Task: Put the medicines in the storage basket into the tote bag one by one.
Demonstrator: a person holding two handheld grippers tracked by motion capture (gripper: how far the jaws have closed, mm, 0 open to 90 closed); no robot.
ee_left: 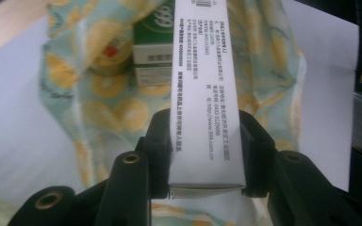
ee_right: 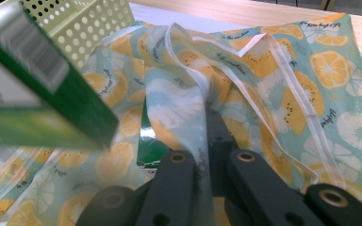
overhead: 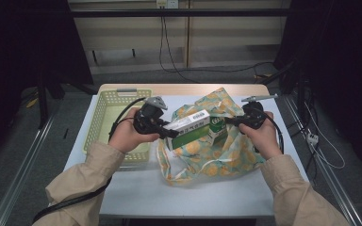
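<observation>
At a white table, the left gripper clamped one end of a long green-and-white box, the carton running straight out from between its jaws and poised above the mouth of a fruit-print cloth bag. The right gripper was clenched on the bag's fabric edge, the cloth pinched between its closed jaws and lifted. A second green box sat inside the bag beside a round tin. A pale green basket stood to the left.
</observation>
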